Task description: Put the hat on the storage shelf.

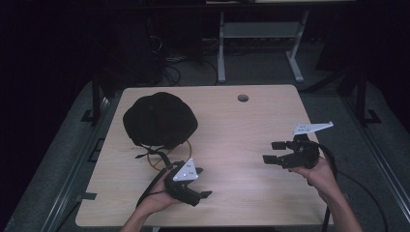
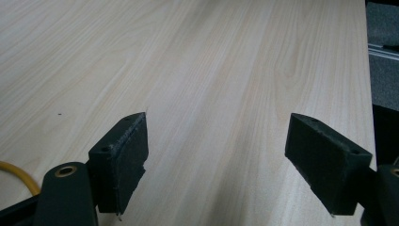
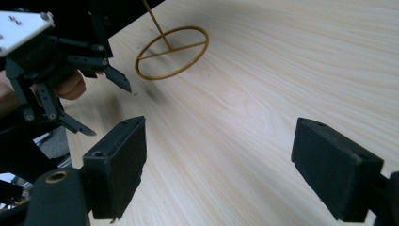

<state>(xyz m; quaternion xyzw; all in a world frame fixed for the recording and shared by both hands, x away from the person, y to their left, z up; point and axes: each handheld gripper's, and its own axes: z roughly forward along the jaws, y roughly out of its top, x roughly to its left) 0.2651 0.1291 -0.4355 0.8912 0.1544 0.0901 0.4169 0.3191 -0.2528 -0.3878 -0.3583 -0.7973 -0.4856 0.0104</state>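
High view shows the left tool point(image 1: 200, 182) and right tool point(image 1: 273, 152) both wide apart, holding nothing, above the desk point(image 1: 241, 130) near a black hat point(image 1: 159, 120) and a yellow ring point(image 1: 159, 162).

Left gripper point(image 2: 214, 174): jaws wide apart over bare tabletop.
Two black jaws rise from the bottom corners; light wood table point(image 2: 211, 61) runs between and beyond them. Yellow cable point(image 2: 16, 172) curves at lower left edge. Grey floor point(image 2: 383, 52) past table edge, upper right.
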